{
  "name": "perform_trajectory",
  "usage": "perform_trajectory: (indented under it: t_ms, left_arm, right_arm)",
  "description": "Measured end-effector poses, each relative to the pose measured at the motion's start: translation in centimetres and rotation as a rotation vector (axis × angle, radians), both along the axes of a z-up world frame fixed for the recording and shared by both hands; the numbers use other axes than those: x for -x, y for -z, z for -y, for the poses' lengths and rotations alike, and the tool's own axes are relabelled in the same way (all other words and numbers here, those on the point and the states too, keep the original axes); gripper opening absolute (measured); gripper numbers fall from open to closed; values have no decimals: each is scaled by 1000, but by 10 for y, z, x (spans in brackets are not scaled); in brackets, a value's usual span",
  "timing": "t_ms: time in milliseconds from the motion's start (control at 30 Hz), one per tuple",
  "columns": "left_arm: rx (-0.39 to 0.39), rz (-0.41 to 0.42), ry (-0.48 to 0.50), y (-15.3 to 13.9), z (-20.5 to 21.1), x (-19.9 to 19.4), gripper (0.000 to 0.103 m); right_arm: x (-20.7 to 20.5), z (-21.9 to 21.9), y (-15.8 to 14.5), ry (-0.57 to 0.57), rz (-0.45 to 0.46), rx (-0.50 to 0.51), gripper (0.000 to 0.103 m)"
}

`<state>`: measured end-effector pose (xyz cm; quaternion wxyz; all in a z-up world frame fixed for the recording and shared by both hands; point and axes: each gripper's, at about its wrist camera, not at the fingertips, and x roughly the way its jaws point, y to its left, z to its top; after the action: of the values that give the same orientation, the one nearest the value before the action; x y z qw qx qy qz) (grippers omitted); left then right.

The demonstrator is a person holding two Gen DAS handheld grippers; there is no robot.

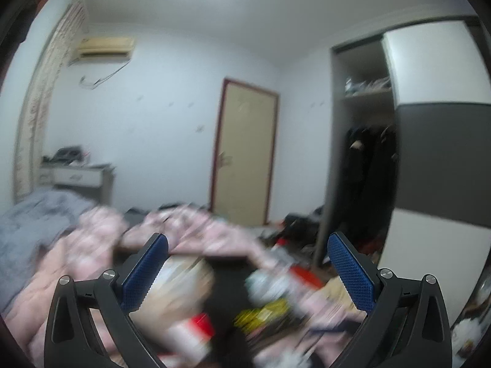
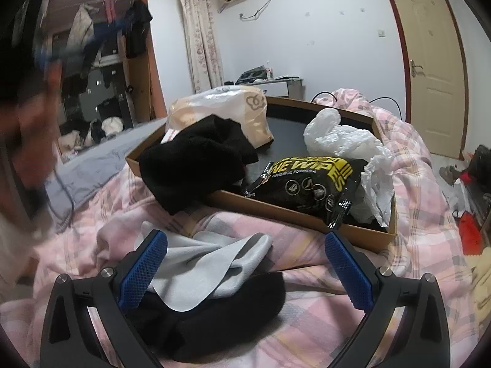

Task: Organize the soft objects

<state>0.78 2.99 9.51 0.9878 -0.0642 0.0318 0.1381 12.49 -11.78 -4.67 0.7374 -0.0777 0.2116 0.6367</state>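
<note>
In the right wrist view my right gripper [image 2: 245,245] is open just above a grey cloth [image 2: 199,273] that lies over a black soft item [image 2: 233,316] on the pink plaid quilt [image 2: 307,230]. Behind them a shallow brown tray [image 2: 276,211] holds a black garment [image 2: 196,162] hanging over its near edge, a black-and-yellow wipes pack [image 2: 310,181], a crumpled white plastic bag [image 2: 353,144] and a beige bag [image 2: 227,107]. In the left wrist view my left gripper [image 1: 245,245] is open, held up over the blurred tray contents, with nothing between its fingers.
A grey sheet [image 2: 92,165] lies left of the quilt. A blurred part of a person [image 2: 27,128] fills the left edge. A beige door [image 2: 429,61], a side table [image 2: 276,86] and an open wardrobe [image 1: 365,153] ring the bed. Clutter lies on the floor [image 2: 466,184] at right.
</note>
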Motion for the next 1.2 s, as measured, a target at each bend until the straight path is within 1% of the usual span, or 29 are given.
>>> perform_trajectory:
  t_ms: [100, 200, 267, 300, 367, 400, 433, 467, 533, 667, 733, 833, 1033, 1200]
  left_arm:
    - [67, -36, -31, 32, -22, 23, 103]
    - [147, -6, -66, 63, -44, 35, 103]
    - [249, 22, -60, 86, -60, 38, 103]
    - [295, 27, -43, 94, -66, 37, 103]
    - [357, 35, -9, 108, -70, 34, 103]
    - [372, 38, -18, 114, -69, 34, 103]
    - [374, 43, -26, 120, -65, 36, 103]
    - [358, 49, -37, 124, -59, 38, 103]
    - [304, 60, -59, 126, -48, 40, 103]
    - [247, 78, -57, 123, -37, 39, 103]
    - [222, 87, -58, 126, -32, 37, 103]
    - [218, 82, -59, 125, -33, 35, 103]
    - [235, 93, -63, 126, -39, 37, 103]
    - [211, 91, -59, 125, -36, 36, 103]
  right_arm:
    - [-7, 0, -1, -3, -45, -21, 102]
    - [-8, 1, -3, -4, -62, -32, 102]
    - [-8, 0, -4, 3, -62, -35, 102]
    - [-8, -1, -5, 5, -61, -32, 102]
    - [-9, -2, -5, 11, -69, -28, 102]
    - [-10, -3, -5, 15, -75, -30, 102]
    - [-11, -3, -6, 17, -80, -31, 102]
    - [-12, -2, -7, 22, -84, -32, 102]
    - [-11, -3, -7, 28, -83, -33, 102]
    - [-6, -4, -8, 42, -37, -20, 102]
    - [-6, -1, -9, 53, -25, -29, 102]
    - [-8, 3, -10, 71, -30, -43, 102]
    - [-12, 0, -10, 96, -48, -34, 102]
    - [-10, 1, -11, 100, -41, -33, 102]
